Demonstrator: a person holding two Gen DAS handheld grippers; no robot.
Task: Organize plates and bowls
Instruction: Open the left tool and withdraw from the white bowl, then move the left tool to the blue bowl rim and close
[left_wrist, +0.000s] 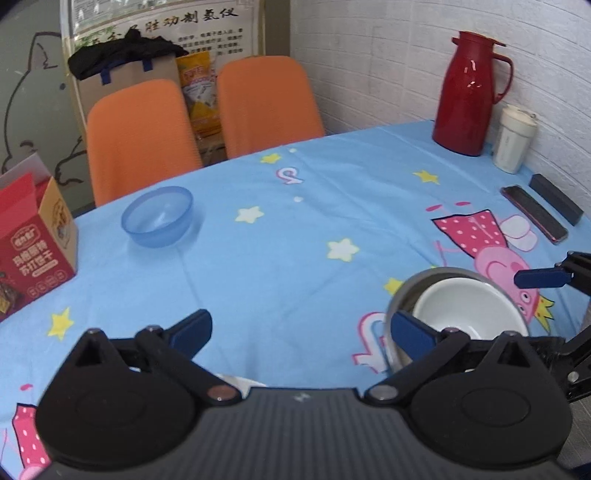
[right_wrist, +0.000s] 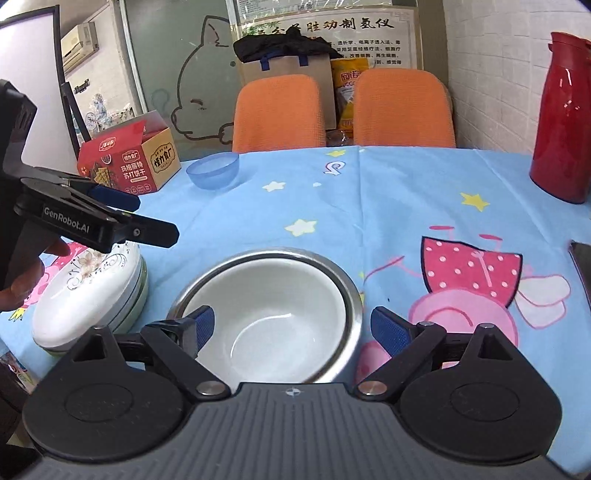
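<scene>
A white bowl (right_wrist: 273, 314) sits nested inside a steel bowl (right_wrist: 332, 273) on the blue cartoon tablecloth; both also show in the left wrist view, the white bowl (left_wrist: 465, 302) and the steel bowl (left_wrist: 439, 275). My right gripper (right_wrist: 291, 325) is open and empty, its fingers either side of the nested bowls' near rim. A stack of white floral plates (right_wrist: 85, 291) lies to their left. A blue translucent bowl (left_wrist: 159, 216) stands alone at the far left of the table, also in the right wrist view (right_wrist: 214, 171). My left gripper (left_wrist: 301, 332) is open and empty above the cloth.
A red thermos (left_wrist: 469, 92), a white cup (left_wrist: 515, 138), a phone (left_wrist: 535, 214) and a black case (left_wrist: 556, 199) stand by the brick wall at the right. A red snack box (right_wrist: 129, 162) is at the table's left edge. Two orange chairs (left_wrist: 144, 136) stand behind.
</scene>
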